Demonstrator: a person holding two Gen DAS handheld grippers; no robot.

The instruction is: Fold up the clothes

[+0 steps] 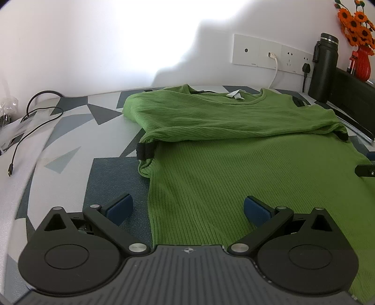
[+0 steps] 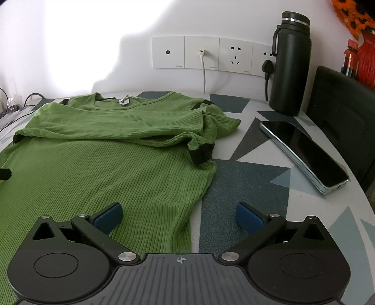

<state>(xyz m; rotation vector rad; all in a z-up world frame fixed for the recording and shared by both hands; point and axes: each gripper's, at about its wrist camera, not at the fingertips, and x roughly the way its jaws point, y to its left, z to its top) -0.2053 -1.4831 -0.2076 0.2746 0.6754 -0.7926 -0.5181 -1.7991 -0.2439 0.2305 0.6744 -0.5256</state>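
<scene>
Lying flat on the table (image 1: 103,176), a green ribbed shirt (image 1: 246,178) has both sleeves folded in across its chest, collar toward the wall (image 1: 93,47) and hem toward the cameras. The left gripper (image 1: 187,208) has its jaws spread wide and holds nothing; its blue pads (image 1: 254,211) straddle the shirt's left side edge, one over bare table, the other over cloth. The right gripper (image 2: 179,214) is likewise wide and empty, straddling the shirt's right side edge.

Beside the shirt on the right, a dark phone (image 2: 304,152) lies face up on the table, apart from the cloth. Behind it a black flask (image 2: 289,65) stands upright against the wall, next to a black box (image 2: 344,131). An orange vase (image 1: 362,63) of orange flowers (image 1: 356,21) stands farther right. A row of white sockets (image 2: 211,52) is set in the wall, with a white cable (image 2: 204,75) and a black plug (image 2: 267,66) in them. On the left, a black cable (image 1: 30,131) trails over a white sheet (image 1: 21,150).

Grey, white and dark triangles pattern the tabletop. Bright glare washes out much of the white wall.

At the right edge of the left view, a dark part (image 1: 365,170) juts in over the shirt, cut off by the frame. The label at the shirt's collar (image 2: 124,100) is too small to read.
</scene>
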